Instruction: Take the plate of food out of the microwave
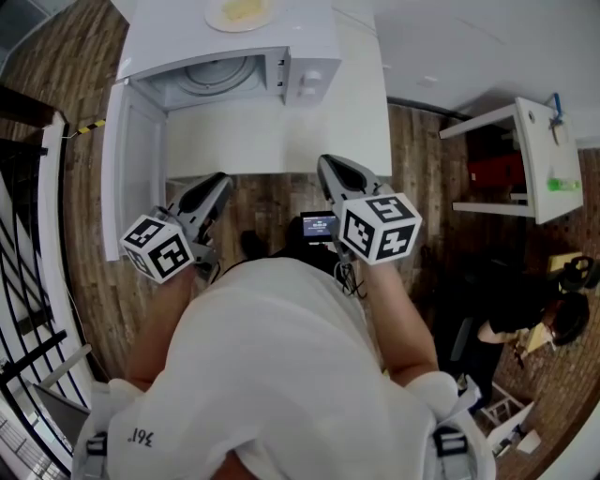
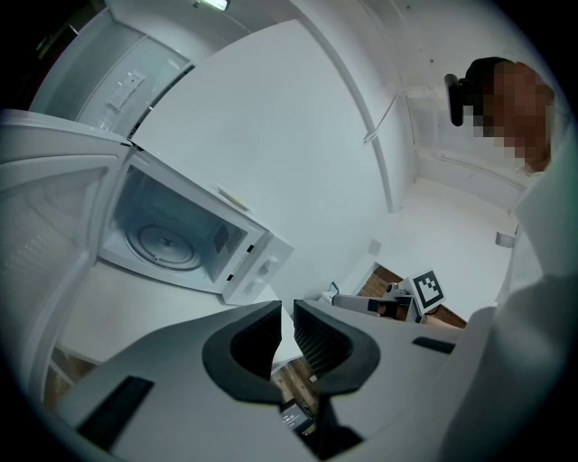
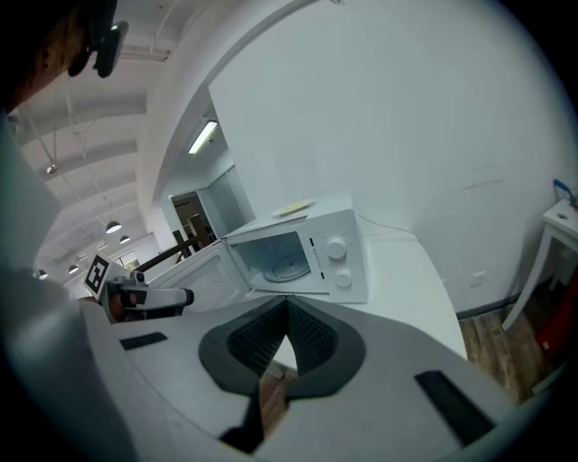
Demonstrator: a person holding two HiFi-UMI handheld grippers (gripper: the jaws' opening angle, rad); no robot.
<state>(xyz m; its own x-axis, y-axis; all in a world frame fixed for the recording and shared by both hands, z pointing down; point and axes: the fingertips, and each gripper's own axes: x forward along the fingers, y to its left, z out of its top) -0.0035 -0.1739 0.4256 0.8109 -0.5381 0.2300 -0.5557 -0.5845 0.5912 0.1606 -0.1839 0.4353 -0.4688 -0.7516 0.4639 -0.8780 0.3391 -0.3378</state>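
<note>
Both hands are holding their grippers low by the torso, aiming at the open microwave [image 1: 309,77]. Left gripper [image 1: 223,180] is sitting w/ jaws slightly apart, nothing btwn. Right gripper [image 1: 325,164] is clenched shut, empty. Plate of food [image 1: 241,13] is resting on top of the microwave, holding pale yellow food. Head view is cutting off its far edge; food type is hard to tell. Door [image 1: 127,169] is hanging open at left.

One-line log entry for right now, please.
microwave: door open, no plate inside | plate of food: on top of microwave | left gripper: slightly open, empty | right gripper: shut, empty
</note>
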